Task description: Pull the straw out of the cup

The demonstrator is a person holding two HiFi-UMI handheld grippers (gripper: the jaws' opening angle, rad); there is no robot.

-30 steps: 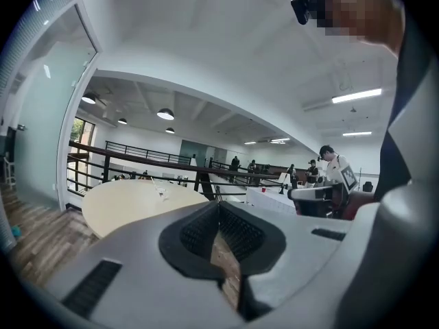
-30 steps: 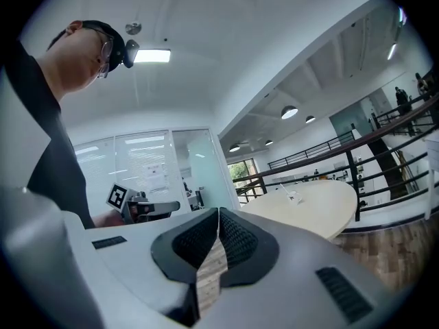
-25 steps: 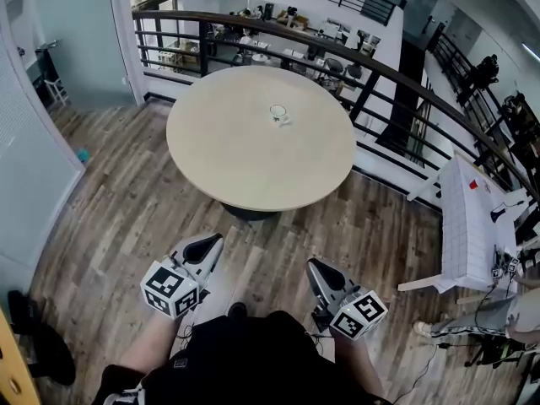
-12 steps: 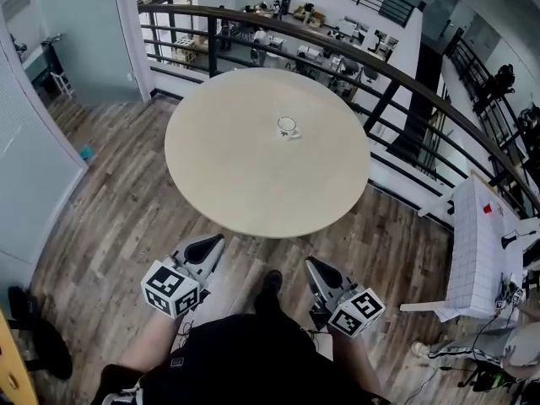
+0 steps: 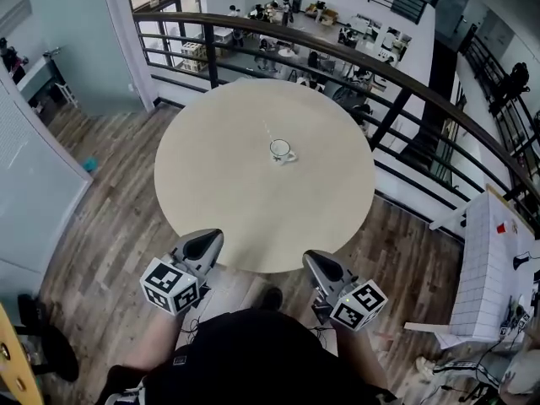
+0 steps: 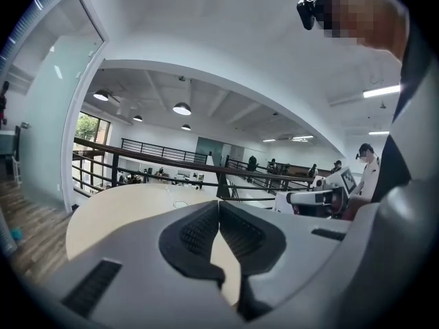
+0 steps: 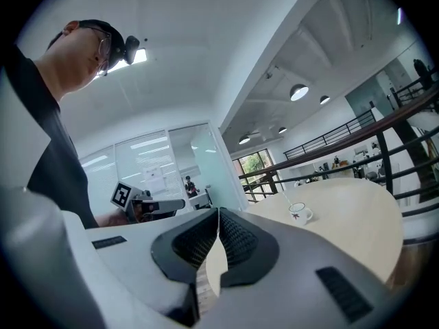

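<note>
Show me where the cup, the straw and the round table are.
cup (image 5: 281, 149), head view, its open top.
straw (image 7: 287, 199), right gripper view, the part sticking out above the cup.
round table (image 5: 211, 171), head view, bare top left of the cup.

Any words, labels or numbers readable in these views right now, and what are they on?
No readable words or numbers anywhere.
On the cup: a red mark, too small to read.
On the sheet in the background: print too small to read.
On the left gripper and right gripper cubes: black-and-white square patterns, no lettering.
</note>
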